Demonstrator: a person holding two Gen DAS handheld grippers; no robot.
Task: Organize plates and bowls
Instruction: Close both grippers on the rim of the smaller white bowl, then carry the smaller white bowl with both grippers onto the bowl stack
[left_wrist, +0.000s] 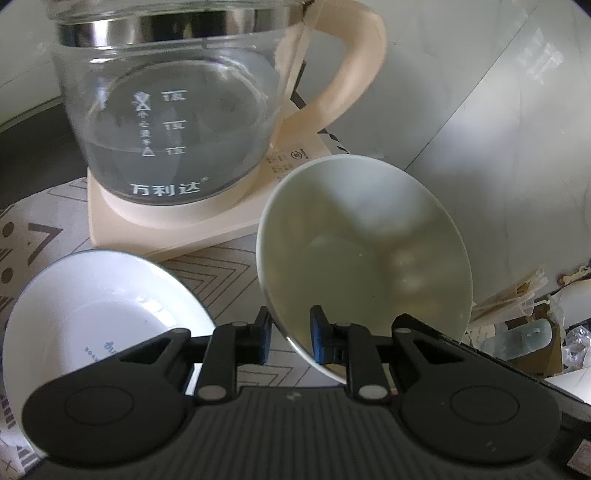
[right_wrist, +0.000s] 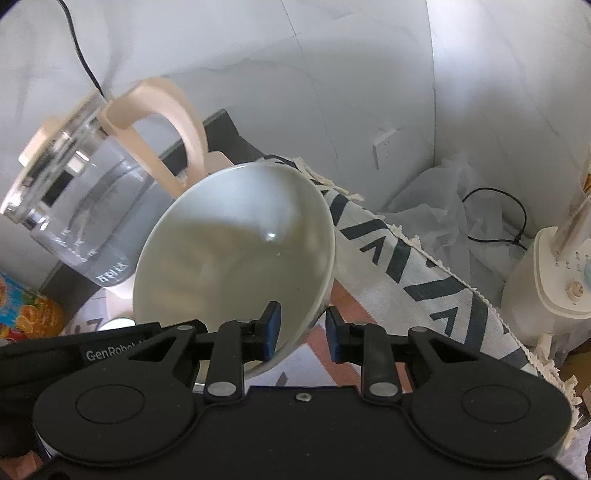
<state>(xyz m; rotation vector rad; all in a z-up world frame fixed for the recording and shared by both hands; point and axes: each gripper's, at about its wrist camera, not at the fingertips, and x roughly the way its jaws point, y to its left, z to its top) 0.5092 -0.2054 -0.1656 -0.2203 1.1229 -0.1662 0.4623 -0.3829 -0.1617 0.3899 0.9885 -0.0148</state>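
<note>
**Item: cream bowl, two-tong hold**

- L tongs: left gripper (left_wrist: 290, 336) set narrow. Near rim of the cream bowl (left_wrist: 369, 251) is pinched, one pad outside the wall, the other inside.
- R tongs: right gripper (right_wrist: 301, 328) also set narrow and astride the same rim, one pad inside and one outside. The outer pad is seen at most a sliver off the wall; the hold is judged firm.
- Bowl attitude: tipped steeply, mouth turned back toward both cams, far rim up. No support other than the pads can be seen, so it is judged carried, not resting. Interior is empty.
- Key relation: the bowl lies fwd of and above both tongs, gripped at its lowest rim arc. Round, so no long axis is noted.
- Next out: white dish (left_wrist: 92, 306), dark-rimmed, lies flat on the patterned cloth (left_wrist: 229, 269), to the left of the L tongs and apart from the bowl. L hand is nearer to it. It is judged the likely stacking spot; the bowl would have to be levelled first and swung left.
- Behind: glass kettle (left_wrist: 166, 122) stands on its cream base (left_wrist: 155, 236), near the bowl's left side; a clash is possible.
- Cloth's fringed edge runs to the right of the R tongs.
</note>
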